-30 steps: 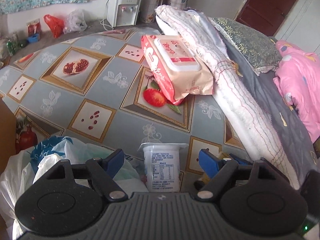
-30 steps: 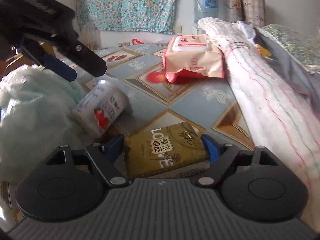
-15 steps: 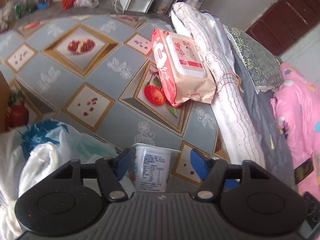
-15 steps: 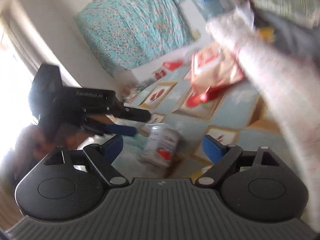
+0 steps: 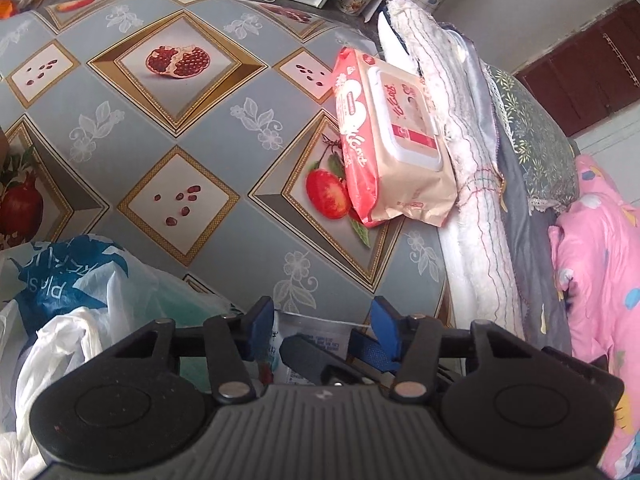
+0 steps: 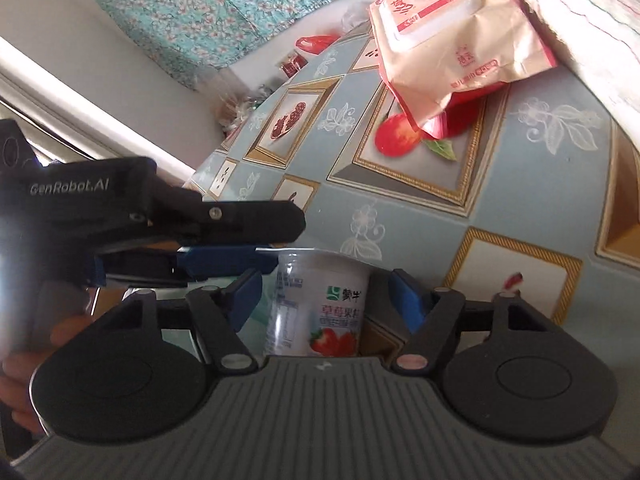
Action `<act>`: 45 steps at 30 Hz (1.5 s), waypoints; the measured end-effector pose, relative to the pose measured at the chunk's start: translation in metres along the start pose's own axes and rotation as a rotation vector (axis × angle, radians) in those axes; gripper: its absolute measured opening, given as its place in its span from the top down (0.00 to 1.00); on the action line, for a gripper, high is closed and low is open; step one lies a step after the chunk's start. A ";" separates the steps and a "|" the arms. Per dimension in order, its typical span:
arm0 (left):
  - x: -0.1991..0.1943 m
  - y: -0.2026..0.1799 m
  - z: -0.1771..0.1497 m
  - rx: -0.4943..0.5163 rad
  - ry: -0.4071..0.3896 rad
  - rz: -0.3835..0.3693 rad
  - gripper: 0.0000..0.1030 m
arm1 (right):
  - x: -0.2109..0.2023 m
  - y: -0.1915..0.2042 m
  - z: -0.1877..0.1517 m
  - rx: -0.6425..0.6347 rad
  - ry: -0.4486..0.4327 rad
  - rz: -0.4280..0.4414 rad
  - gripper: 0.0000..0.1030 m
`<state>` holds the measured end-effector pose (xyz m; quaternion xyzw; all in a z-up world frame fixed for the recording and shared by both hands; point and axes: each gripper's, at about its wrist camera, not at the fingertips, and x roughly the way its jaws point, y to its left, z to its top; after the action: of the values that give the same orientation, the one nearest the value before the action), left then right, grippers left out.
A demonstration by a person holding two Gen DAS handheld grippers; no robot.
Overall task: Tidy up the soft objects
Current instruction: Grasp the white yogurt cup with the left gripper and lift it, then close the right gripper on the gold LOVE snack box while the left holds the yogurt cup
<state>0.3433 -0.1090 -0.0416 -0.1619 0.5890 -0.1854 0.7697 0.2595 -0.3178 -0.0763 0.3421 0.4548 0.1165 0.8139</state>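
Left claw (image 5: 322, 322): my blue pads stand apart on either side of the yogurt cup's rim; I cannot tell whether they touch it.
Right claw (image 6: 326, 294): my pads are spread wide, one on each side of the cup, with a gap showing on both sides.
Yogurt cup (image 6: 320, 304): white, strawberry label, standing between my right pads. From my left claw I see only its top (image 5: 316, 334), partly hidden by the right claw's dark finger crossing under me.
Claws to each other: my left claw (image 6: 232, 258) comes in from the left of my right one, its blue pad just at the cup's top edge.
Plastic bags (image 5: 80, 304): white and blue, bunched just left of my left claw.
Wipes pack (image 5: 390, 140): pink and tan with a white flip lid, well ahead of both claws and slightly right, leaning on the rolled blanket (image 5: 460, 152).
Tablecloth (image 5: 180, 128): grey-blue with fruit panels, spread ahead under everything.
Pink bedding (image 5: 600, 272): far right of my left claw, beyond the blanket.
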 end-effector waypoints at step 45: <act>-0.008 -0.080 -0.072 0.473 -0.021 0.135 0.29 | -0.074 0.028 -0.122 -0.648 -0.211 -0.514 0.05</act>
<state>0.2645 -0.1779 -0.0156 0.0609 0.5307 -0.2647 0.8028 0.1213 -0.2788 -0.0519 -0.0460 0.3793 0.0111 0.9241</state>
